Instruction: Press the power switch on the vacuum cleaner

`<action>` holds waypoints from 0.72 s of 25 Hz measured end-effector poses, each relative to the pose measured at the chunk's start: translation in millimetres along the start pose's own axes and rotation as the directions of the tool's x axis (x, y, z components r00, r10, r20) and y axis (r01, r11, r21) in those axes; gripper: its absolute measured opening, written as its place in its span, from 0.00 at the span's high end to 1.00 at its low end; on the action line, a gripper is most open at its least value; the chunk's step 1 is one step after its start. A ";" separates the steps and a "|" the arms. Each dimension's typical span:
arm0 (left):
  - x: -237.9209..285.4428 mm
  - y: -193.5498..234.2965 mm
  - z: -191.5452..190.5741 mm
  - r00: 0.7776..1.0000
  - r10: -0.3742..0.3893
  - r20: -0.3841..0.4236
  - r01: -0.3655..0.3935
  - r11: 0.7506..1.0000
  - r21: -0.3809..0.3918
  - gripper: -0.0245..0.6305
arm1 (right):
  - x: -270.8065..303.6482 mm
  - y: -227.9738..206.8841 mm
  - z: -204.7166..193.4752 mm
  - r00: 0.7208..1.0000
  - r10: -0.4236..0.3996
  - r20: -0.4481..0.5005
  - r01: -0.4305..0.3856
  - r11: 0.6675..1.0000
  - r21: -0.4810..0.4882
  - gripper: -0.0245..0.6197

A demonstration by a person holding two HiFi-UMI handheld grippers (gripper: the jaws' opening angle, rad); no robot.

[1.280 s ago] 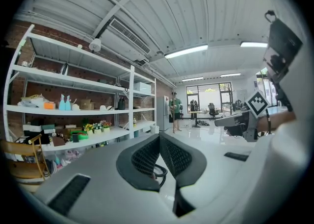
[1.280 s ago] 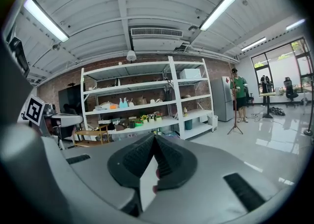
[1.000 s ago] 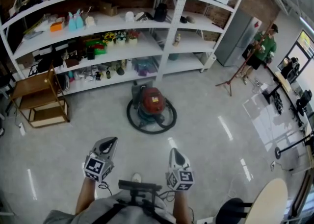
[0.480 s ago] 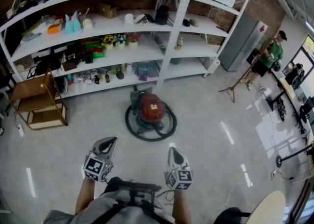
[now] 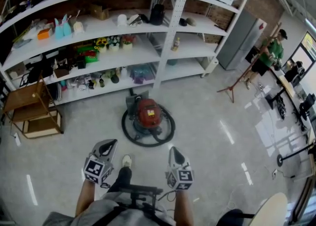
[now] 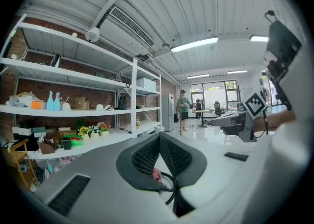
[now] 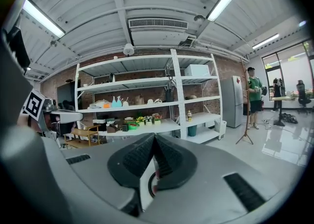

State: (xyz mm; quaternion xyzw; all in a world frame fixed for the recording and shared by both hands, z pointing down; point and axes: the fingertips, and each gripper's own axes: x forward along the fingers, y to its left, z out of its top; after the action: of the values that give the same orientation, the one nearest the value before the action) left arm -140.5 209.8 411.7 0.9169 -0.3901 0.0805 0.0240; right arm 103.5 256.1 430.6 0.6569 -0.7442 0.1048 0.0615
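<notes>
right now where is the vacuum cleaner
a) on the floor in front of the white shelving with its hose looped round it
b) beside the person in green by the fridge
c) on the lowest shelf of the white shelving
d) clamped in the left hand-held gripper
A: the vacuum cleaner stands on the floor just in front of the white shelving, with its black hose lying in a ring around it.

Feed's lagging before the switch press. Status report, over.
Shut and empty: left tool, right tool, held low in front. The vacuum cleaner on floor ahead, not touched yet. Its hose rings it, nearest thing in the way.
</notes>
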 end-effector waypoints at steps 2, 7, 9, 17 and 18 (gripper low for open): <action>18.9 15.4 2.9 1.000 -0.004 -0.002 0.004 1.000 0.014 0.95 | 18.4 -5.0 9.2 1.000 -0.015 0.008 0.015 1.000 0.001 0.96; 67.5 47.6 25.2 1.000 -0.023 0.019 0.023 1.000 0.009 0.95 | 62.3 -14.9 21.0 0.999 -0.033 -0.019 0.034 0.999 0.016 0.96; 83.6 63.5 28.3 1.000 -0.026 0.013 0.025 1.000 0.010 0.95 | 82.2 -16.8 24.7 0.999 -0.037 -0.025 0.037 0.999 0.018 0.96; 141.3 123.8 26.5 0.999 -0.047 -0.022 0.047 0.999 -0.015 0.95 | 161.0 -20.8 41.3 0.998 -0.038 -0.057 0.040 0.998 0.039 0.96; 148.1 130.8 27.9 0.999 -0.048 -0.022 0.048 0.999 -0.013 0.95 | 169.8 -22.9 42.5 0.997 -0.042 -0.062 0.045 0.998 0.041 0.96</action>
State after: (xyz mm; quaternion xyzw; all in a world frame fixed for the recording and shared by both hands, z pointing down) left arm -129.8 10.6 406.3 0.9249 -0.3682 0.0876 0.0359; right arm 106.2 79.6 430.0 0.6706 -0.7250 0.1392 0.0723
